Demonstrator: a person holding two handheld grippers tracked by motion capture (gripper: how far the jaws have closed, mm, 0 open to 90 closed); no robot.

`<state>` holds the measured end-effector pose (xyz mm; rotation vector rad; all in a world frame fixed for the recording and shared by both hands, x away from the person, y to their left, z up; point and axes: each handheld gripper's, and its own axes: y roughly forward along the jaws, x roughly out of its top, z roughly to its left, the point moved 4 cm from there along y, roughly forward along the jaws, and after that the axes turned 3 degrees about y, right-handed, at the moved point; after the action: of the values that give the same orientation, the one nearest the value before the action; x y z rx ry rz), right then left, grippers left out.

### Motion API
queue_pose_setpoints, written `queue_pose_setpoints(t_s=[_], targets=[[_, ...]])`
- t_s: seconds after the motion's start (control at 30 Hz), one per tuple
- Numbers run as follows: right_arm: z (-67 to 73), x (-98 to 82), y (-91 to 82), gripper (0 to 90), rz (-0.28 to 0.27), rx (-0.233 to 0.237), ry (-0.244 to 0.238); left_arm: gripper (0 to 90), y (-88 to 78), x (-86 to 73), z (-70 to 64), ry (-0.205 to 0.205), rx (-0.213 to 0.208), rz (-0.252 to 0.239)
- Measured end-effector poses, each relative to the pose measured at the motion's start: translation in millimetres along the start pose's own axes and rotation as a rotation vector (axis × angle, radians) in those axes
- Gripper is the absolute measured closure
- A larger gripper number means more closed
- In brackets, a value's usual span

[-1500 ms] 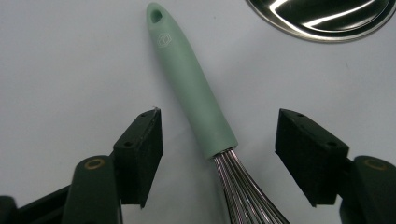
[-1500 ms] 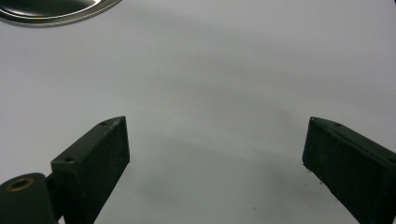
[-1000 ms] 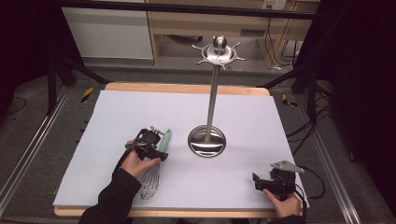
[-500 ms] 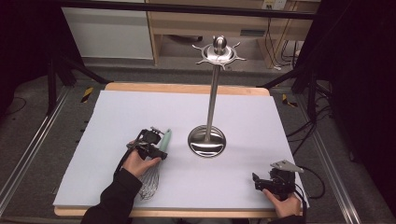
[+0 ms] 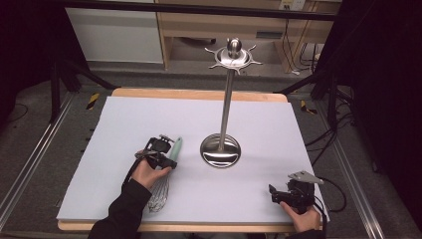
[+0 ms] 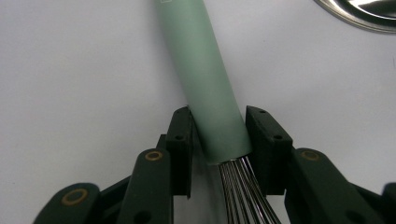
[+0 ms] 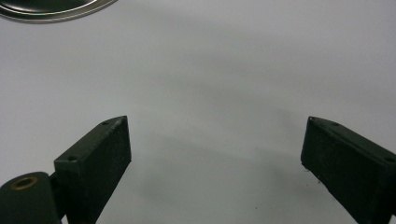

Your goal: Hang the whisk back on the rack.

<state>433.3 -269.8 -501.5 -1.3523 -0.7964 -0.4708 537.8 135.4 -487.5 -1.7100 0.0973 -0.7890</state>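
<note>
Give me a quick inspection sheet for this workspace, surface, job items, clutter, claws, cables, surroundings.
Surface: white sheet on a wooden table, clean.
Job's things: whisk lying flat, green handle pointing away; steel hook stand upright at centre, hooks bare.
Clutter: nothing seen.
Claws: left claw closed around the whisk handle by the wires; right claw open, near the front right corner, holding nothing.
Cables: black lead trailing from the right claw.
Surroundings: dark frame, floor rails, wooden shelving behind.

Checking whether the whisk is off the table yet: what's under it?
Under the whisk lies the white table sheet, its wire end resting on it. The left gripper closes on the green handle, and the hand covers the part beneath it.
</note>
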Motion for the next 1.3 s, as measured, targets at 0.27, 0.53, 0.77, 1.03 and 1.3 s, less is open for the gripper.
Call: queue_pose_setpoints(t_s=[0.27, 0.53, 0.77, 1.03, 1.3], targets=[[-0.1, -0.1, -0.2, 8.9, 0.000, 0.001, 0.000, 65.8, -6.9, -0.4, -4.5, 0.007, -0.016, -0.051], [0.0, 0.1, -0.6, 8.9, 0.000, 0.004, 0.006, 67.9, -20.9, -1.4, -8.6, 0.019, -0.035, -0.113], [-0.5, 0.1, -0.9, 8.9, -0.003, 0.005, 0.004, 68.6, -35.6, -5.1, -12.7, 0.027, -0.050, -0.179], [-0.7, 0.1, -0.8, 8.9, -0.002, 0.004, 0.004, 68.9, -49.4, -8.2, -15.6, 0.040, -0.056, -0.224], [-0.7, 0.1, -1.1, 8.9, -0.002, 0.003, 0.010, 69.1, -60.5, -11.5, -16.7, 0.057, -0.053, -0.268]])
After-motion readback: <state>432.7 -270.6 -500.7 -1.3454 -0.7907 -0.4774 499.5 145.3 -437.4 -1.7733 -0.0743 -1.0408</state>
